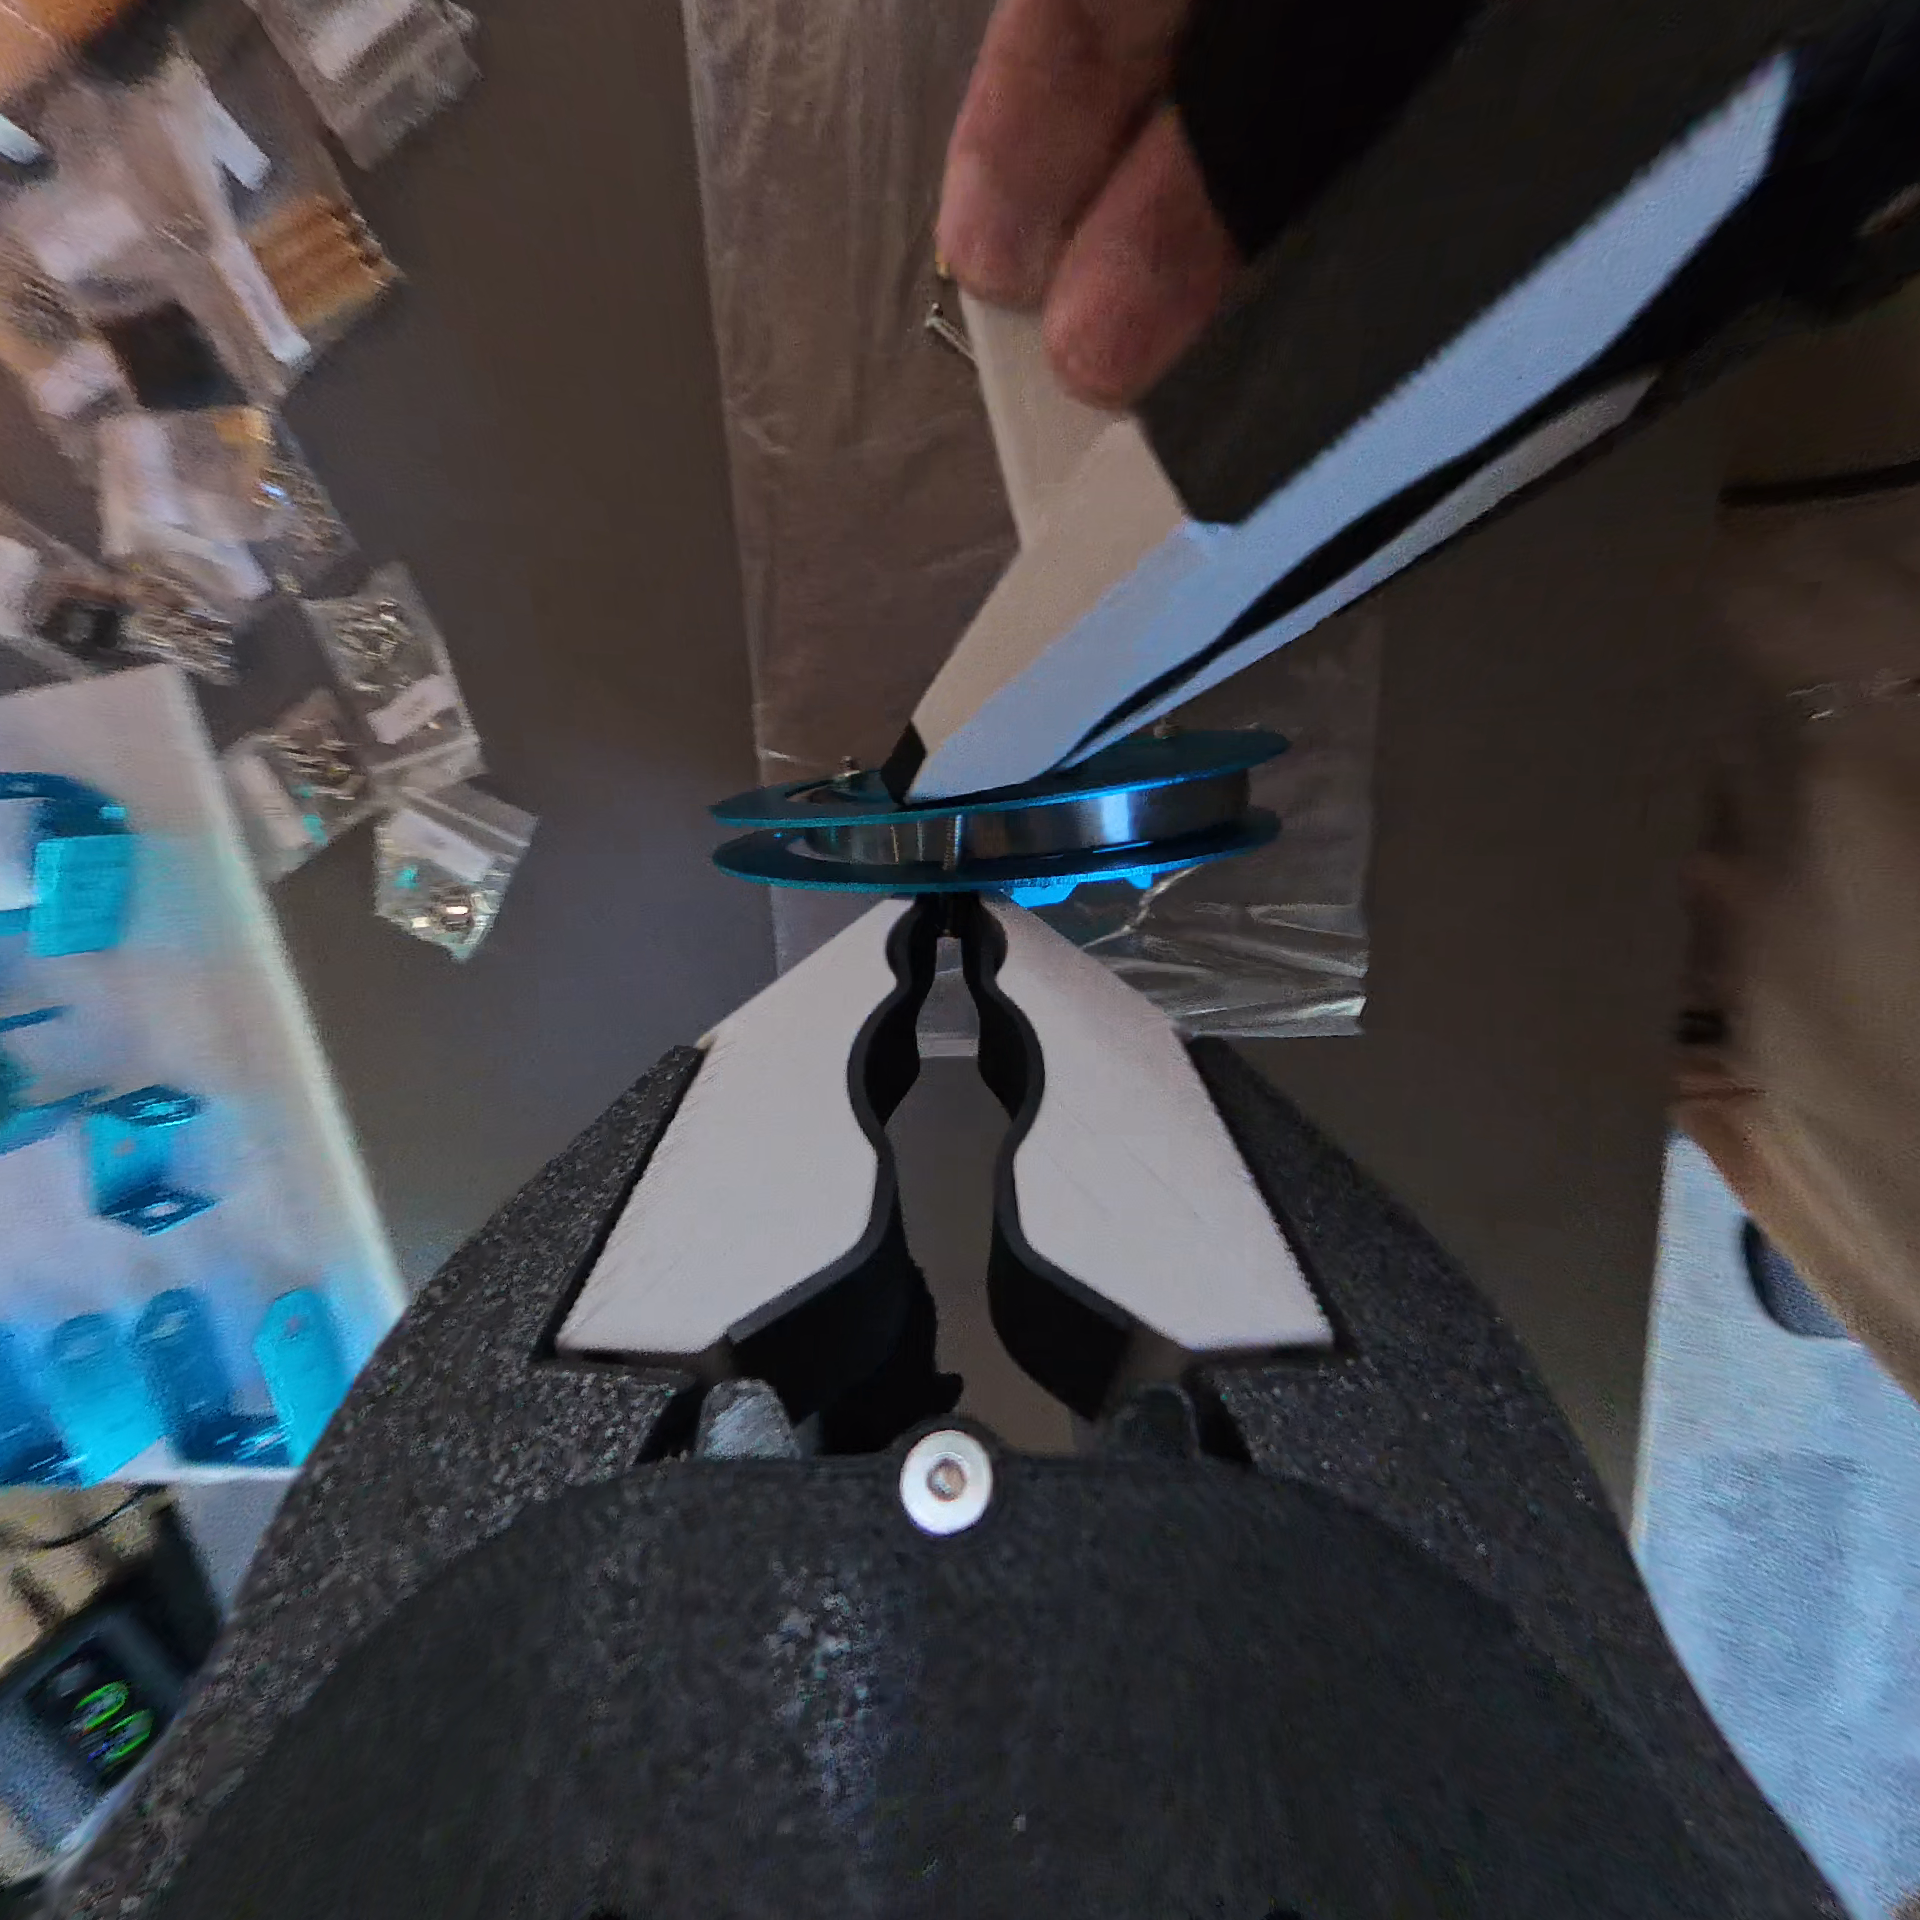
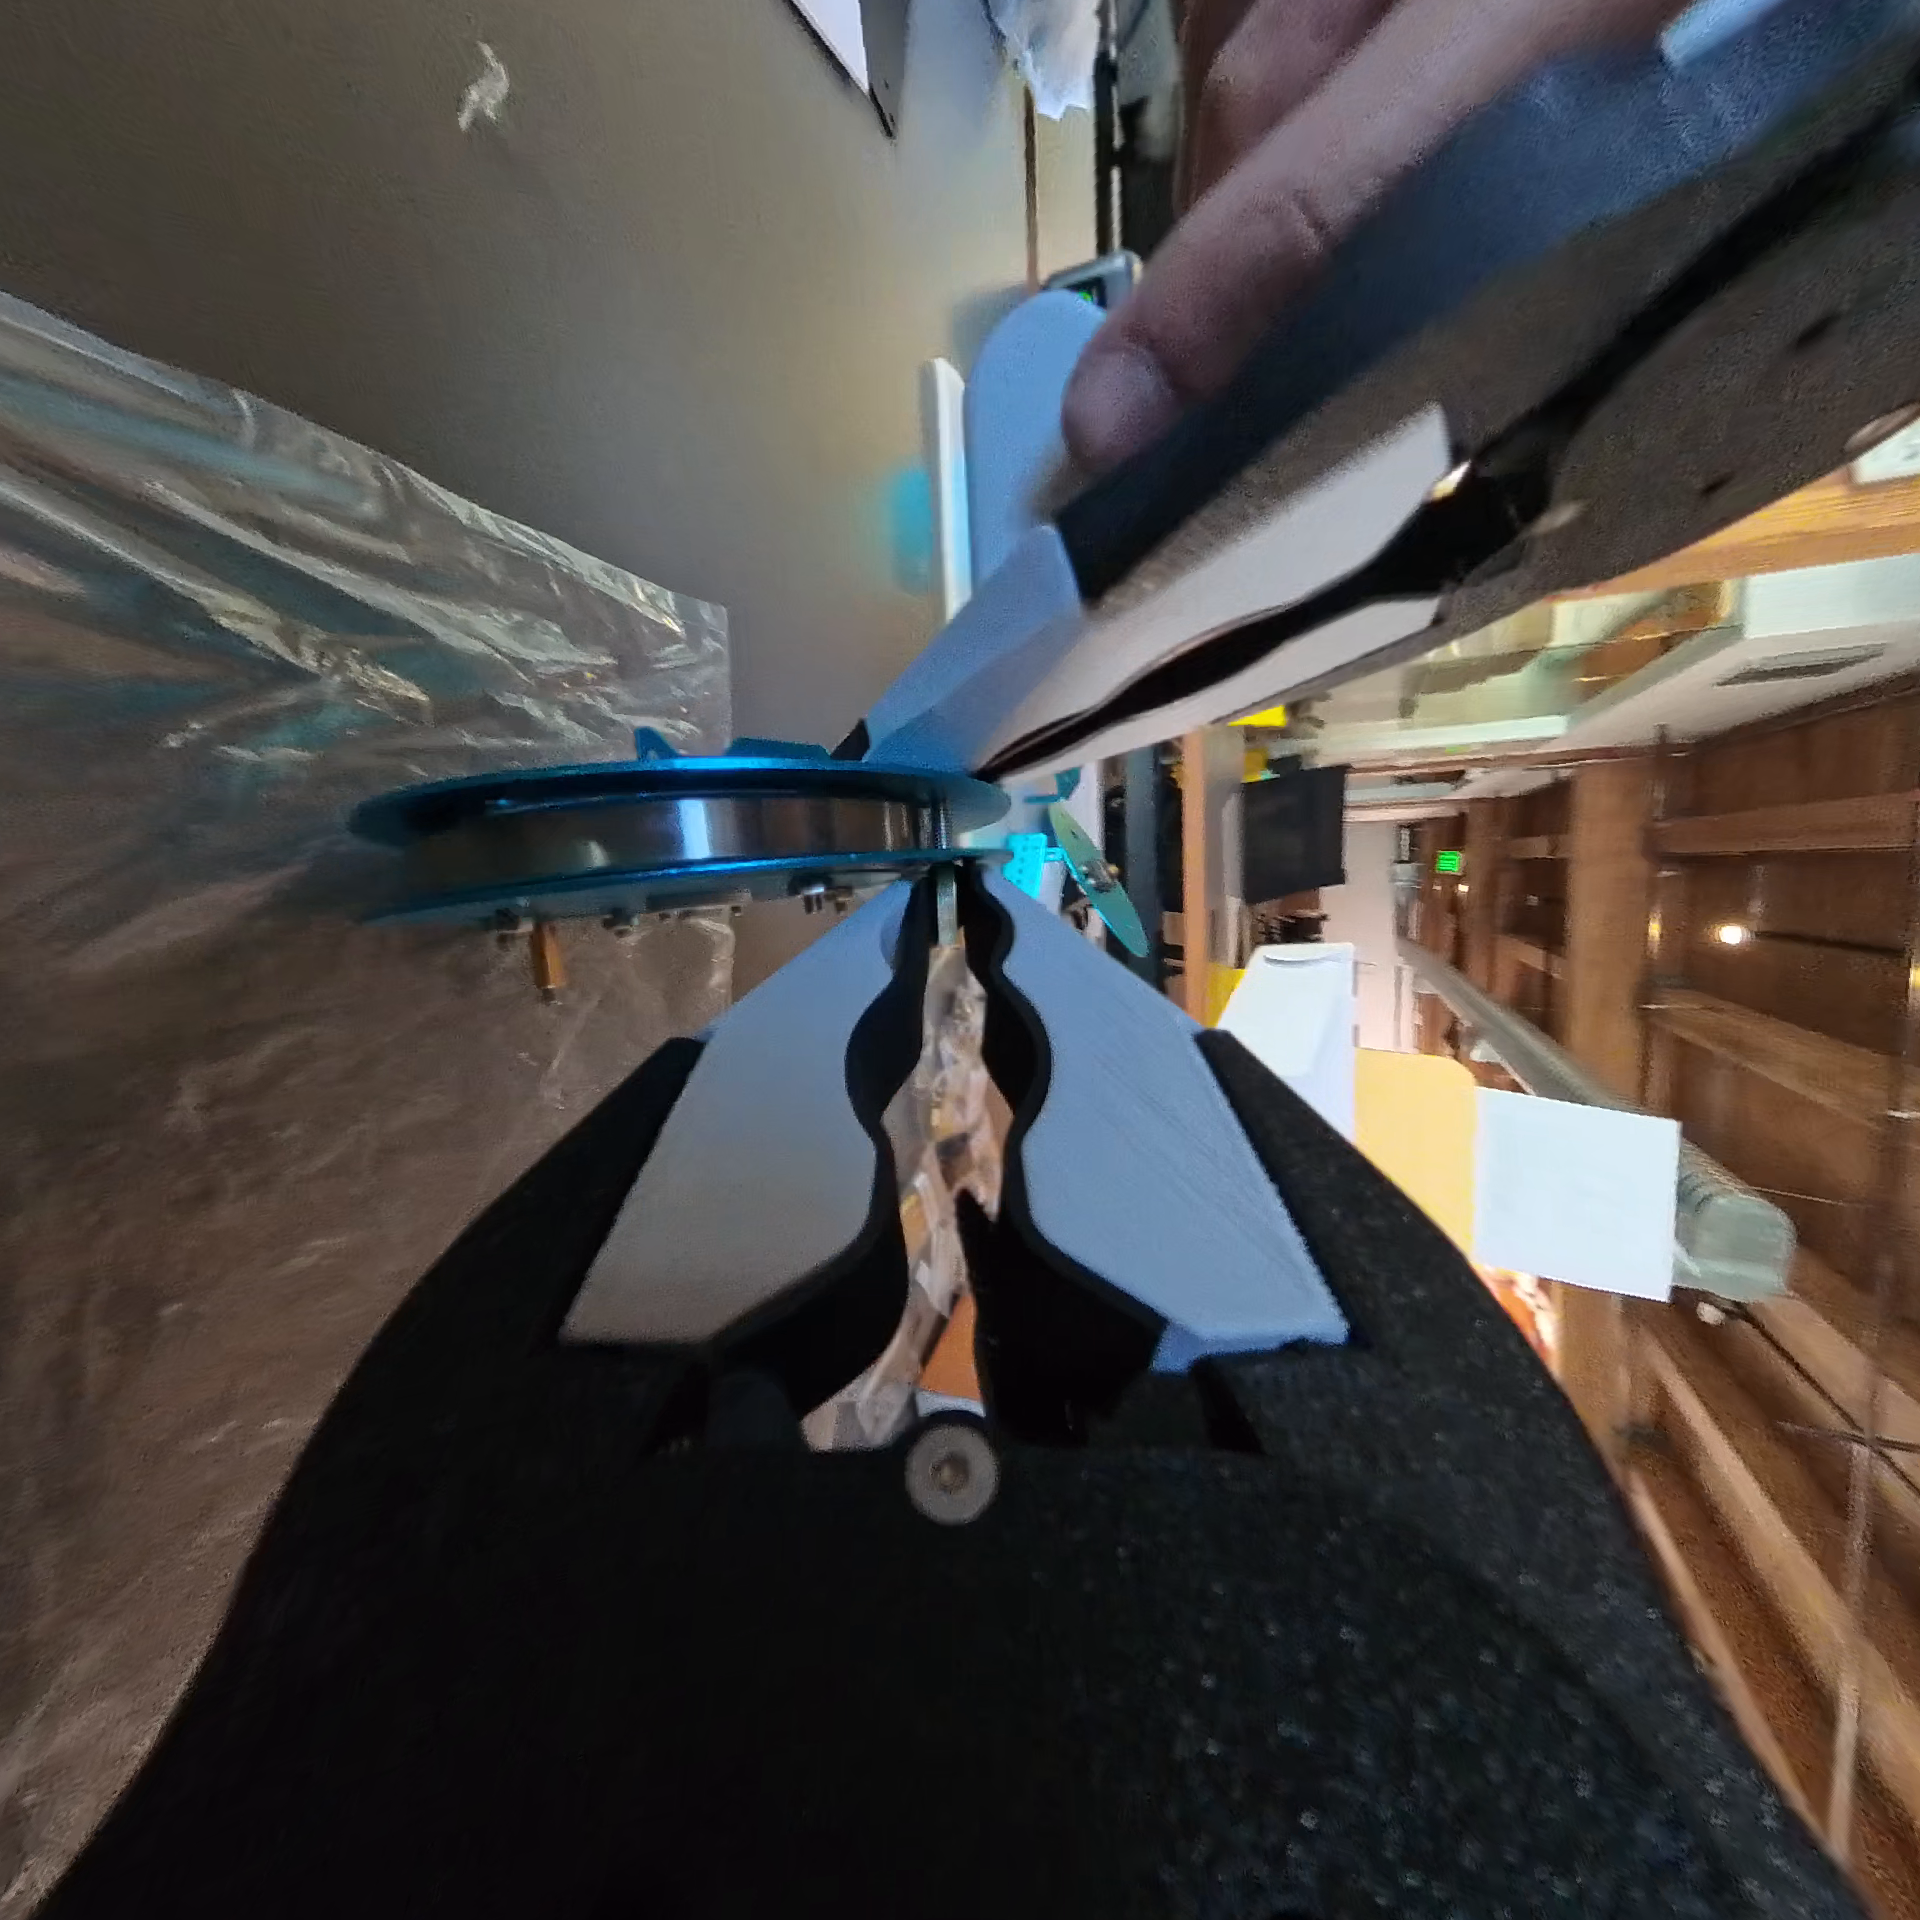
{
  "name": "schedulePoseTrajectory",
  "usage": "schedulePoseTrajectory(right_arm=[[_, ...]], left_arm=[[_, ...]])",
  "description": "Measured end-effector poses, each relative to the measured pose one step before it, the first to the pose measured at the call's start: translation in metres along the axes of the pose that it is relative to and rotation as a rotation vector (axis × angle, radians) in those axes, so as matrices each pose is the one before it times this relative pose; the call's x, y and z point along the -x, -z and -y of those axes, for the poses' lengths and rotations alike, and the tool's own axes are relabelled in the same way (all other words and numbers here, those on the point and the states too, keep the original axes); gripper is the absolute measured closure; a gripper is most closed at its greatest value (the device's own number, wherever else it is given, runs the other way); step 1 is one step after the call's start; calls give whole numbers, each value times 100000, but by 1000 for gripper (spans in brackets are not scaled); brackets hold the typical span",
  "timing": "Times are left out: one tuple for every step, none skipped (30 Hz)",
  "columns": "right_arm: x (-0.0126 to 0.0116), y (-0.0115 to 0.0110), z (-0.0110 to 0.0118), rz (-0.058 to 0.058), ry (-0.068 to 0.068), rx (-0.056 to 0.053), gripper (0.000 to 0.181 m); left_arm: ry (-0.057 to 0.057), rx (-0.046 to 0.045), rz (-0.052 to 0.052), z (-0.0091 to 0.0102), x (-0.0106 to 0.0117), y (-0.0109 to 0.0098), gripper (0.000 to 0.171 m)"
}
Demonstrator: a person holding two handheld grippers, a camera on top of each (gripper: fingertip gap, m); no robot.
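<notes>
Both tools pinch one ring assembly point(image 1: 997, 821) — the left tool point(image 1: 948, 916) closed on its near edge, the right tool point(image 2: 948, 896) on a brass standoff point(image 2: 945, 914) beneath.

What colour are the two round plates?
Blue plates, sandwiching a silver ring; clearest in the right wrist view.

No readable writing anywhere. The bag labels point(image 1: 410, 712) are blurred, the small screen point(image 1: 99, 1714) shows only green smears, and the far green sign point(image 2: 1446, 860) is too small to tell.
</notes>
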State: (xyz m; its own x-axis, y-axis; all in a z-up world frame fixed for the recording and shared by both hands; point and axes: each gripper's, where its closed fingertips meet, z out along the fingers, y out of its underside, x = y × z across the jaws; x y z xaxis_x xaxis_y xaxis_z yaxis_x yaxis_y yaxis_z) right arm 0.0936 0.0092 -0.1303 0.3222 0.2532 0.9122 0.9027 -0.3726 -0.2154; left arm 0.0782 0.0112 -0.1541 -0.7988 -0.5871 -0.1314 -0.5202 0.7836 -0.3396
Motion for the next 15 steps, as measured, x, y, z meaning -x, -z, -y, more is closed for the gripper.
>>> schedulePoseTrajectory(right_arm=[[118,132,119,2163,-2017,-890,177],[141,150,132,3613,-3177,-768,177],[172,150,129,4237,-3678,-782,177],[100,89,31,3042,-2512,141,177],[78,51,7,2526,-2229,151,177],[135,67,103,2964,-2468,-445,177],[104,53,75,2579,-1791,53,177],[61,14,39,2332,-1854,-26,177],[21,-24,-24,2423,-2041,188,177],[12,-14,-30,2575,-1941,243,177],[34,8,-24,2729,-2351,140,177],[21,53,-1,1561,57,-77,177],[17,49,-52,371,719,155,177],[39,55,-35,436,503,38,177],[75,79,-19,1153,17,-410,177]], left_arm=[[-2952,-453,4618,3,-54,14,170],[-1899,-729,3441,3,-130,28,170],[274,-1203,2379,55,-126,15,170],[406,-1541,2784,67,23,-19,170],[-535,-1132,1640,2,-80,14,170],[-1131,-769,1589,0,-66,34,170],[-1030,-322,2311,-17,20,-9,170],[-1405,146,2807,-27,78,-20,170],[-1844,296,3170,-15,113,-23,170],[-1455,124,2782,3,86,-30,170],[316,-472,2055,23,69,-34,170],[1258,-1810,1337,109,50,-46,170],[400,-1811,1599,96,35,-35,170],[676,-1578,1320,105,-12,-27,170],[590,-1187,940,91,-69,0,169]])
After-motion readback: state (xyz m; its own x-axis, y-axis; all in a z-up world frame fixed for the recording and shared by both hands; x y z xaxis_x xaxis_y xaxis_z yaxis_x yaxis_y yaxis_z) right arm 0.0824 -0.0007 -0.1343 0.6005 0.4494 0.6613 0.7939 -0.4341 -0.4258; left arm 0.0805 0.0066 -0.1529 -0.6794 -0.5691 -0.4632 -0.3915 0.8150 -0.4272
